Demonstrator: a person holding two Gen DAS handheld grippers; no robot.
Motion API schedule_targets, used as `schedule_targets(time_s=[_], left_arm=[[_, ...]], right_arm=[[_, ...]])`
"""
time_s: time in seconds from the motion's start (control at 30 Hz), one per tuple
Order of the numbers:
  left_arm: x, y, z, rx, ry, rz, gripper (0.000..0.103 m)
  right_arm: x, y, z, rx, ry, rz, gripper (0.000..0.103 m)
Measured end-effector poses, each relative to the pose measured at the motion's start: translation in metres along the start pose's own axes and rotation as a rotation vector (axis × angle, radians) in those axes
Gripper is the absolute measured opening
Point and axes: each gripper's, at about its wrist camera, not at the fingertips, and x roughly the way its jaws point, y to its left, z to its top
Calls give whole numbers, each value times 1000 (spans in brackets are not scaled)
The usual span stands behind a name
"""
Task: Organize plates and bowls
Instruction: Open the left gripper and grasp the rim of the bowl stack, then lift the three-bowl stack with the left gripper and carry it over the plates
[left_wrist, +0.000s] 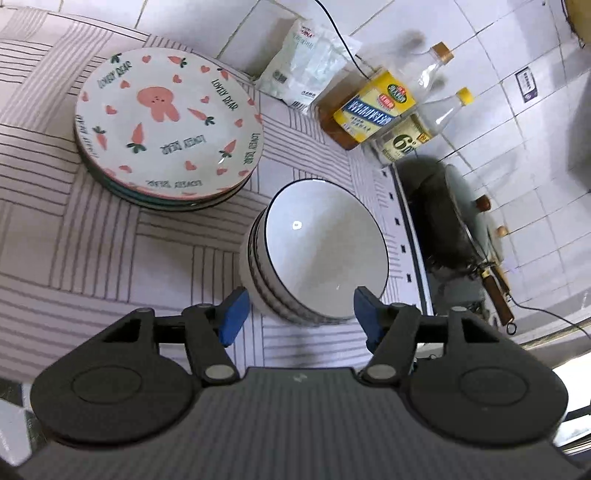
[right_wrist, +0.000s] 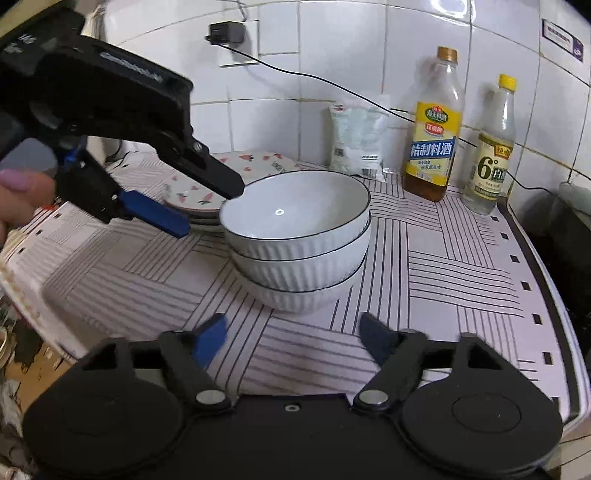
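A stack of three white ribbed bowls with dark rims (left_wrist: 321, 251) (right_wrist: 299, 243) stands on the striped mat. A stack of plates (left_wrist: 168, 127) with pink rabbit and carrot prints sits beside it, and is partly hidden behind the left gripper in the right wrist view (right_wrist: 258, 162). My left gripper (left_wrist: 299, 314) is open and empty, hovering just above the near side of the bowl stack. It shows in the right wrist view (right_wrist: 207, 206) by the top bowl's left rim. My right gripper (right_wrist: 295, 339) is open and empty, just in front of the bowls.
A yellow-labelled cooking wine bottle (right_wrist: 434, 129), a clear vinegar bottle (right_wrist: 491, 151) and a white bag (right_wrist: 356, 140) stand against the tiled wall. A dark pan (left_wrist: 450, 218) sits on the stove to the right. A cable runs along the wall (right_wrist: 295, 74).
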Motion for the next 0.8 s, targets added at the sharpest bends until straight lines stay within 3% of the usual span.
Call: schedule_targets(time_s=[0.17, 0.23, 0.33, 0.47, 0.8], left_arm=[[27, 10, 2, 33, -10, 29, 63], [40, 12, 2, 35, 0, 37, 63], [54, 11, 3, 60, 18, 42, 60], [60, 4, 0, 181, 10, 51, 60], [66, 22, 8, 134, -16, 38, 44]], right_arm=[[32, 0, -9, -2, -102, 7, 93], [49, -2, -11, -11, -87, 46, 94], [70, -3, -11, -27, -59, 34, 94], [75, -11, -10, 12, -95, 47, 94], [90, -20, -10, -13, -122, 111, 98]])
